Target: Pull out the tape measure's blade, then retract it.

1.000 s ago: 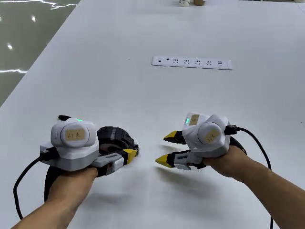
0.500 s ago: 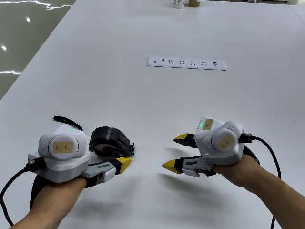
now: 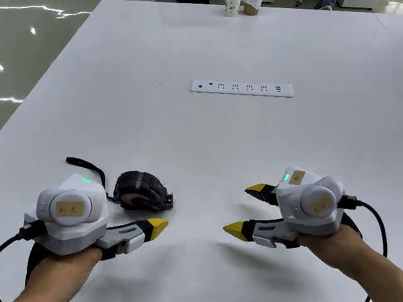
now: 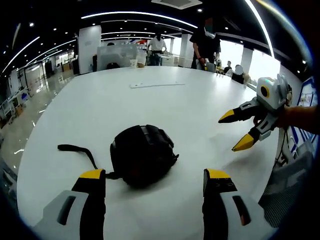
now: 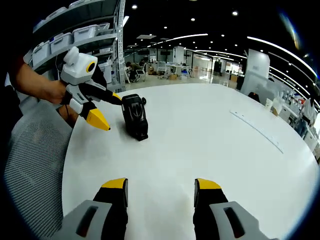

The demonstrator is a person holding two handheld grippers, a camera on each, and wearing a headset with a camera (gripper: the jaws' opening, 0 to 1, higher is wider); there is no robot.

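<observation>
A black tape measure (image 3: 141,190) lies on the white table (image 3: 189,138), its blade retracted and its black wrist strap (image 3: 85,167) trailing to the left. My left gripper (image 3: 148,228) is open just short of it, nearer to me and not touching. In the left gripper view the tape measure (image 4: 142,155) lies just beyond the spread jaws of my left gripper (image 4: 154,176). My right gripper (image 3: 244,209) is open and empty, well to the right. The right gripper view has my right gripper (image 5: 160,185) low, with the tape measure (image 5: 135,116) and my left gripper (image 5: 107,111) far off.
A white power strip (image 3: 241,88) lies flat further back on the table. Cups (image 3: 233,6) stand at the far edge. The table's left edge (image 3: 38,88) drops to a glossy floor. Cables run back from both grippers.
My left gripper has let go of the tape measure and drawn back toward me, leaving it lying on the table. My right gripper has drifted to the right, still open.
</observation>
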